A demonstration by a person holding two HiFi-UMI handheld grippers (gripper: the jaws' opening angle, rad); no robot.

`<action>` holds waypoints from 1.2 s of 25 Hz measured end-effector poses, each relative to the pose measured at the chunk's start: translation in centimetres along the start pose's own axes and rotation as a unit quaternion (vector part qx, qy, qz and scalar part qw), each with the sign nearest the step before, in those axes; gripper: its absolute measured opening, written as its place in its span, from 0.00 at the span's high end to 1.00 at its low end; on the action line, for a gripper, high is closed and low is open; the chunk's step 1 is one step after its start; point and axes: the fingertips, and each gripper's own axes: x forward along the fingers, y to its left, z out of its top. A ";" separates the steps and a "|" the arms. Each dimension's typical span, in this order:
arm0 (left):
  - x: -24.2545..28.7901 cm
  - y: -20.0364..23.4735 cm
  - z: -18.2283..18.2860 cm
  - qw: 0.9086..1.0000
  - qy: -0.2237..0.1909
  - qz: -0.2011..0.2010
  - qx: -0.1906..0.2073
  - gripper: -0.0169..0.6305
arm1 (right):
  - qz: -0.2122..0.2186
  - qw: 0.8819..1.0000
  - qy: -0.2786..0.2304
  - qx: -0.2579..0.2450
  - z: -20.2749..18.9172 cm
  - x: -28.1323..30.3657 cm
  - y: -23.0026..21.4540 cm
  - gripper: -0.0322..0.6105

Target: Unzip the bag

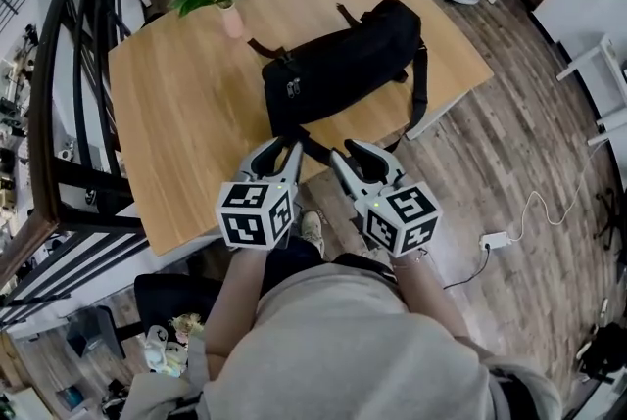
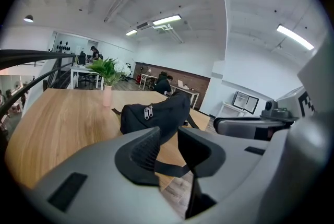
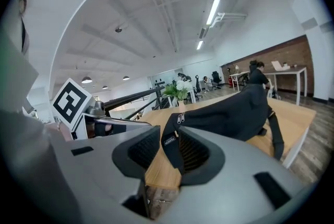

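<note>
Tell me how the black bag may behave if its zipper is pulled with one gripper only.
The black bag looks soft: its strap droops over the table edge, so it would probably sag when lifted. On the smooth wood it may slide toward a pull on the zipper pulls unless held. Lying low and long, it seems unlikely to tip.

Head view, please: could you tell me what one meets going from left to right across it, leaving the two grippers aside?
black railing → vase of flowers → black bag → white power strip

An open-plan office: white desks (image 2: 83,69), a seated worker (image 2: 163,83), strip lights (image 2: 167,20) overhead
</note>
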 end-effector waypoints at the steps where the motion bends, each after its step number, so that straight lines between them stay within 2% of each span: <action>1: 0.4 0.4 0.3 1.000 -0.001 -0.003 0.001 0.79 | -0.003 1.000 0.000 0.001 0.2 0.5 -0.2 0.79; 7: 2.3 2.3 1.6 1.000 -0.001 -0.011 0.001 0.79 | -0.008 1.000 -0.002 0.011 1.3 3.2 -0.9 0.81; 20: 3.3 3.6 2.4 1.000 -0.009 -0.006 -0.018 0.79 | 0.012 1.000 0.010 -0.012 2.6 5.7 -0.6 0.81; 30: 4.2 6.6 4.2 0.999 -0.007 0.045 -0.021 0.79 | 0.045 0.999 0.005 -0.026 5.3 9.1 -2.0 0.81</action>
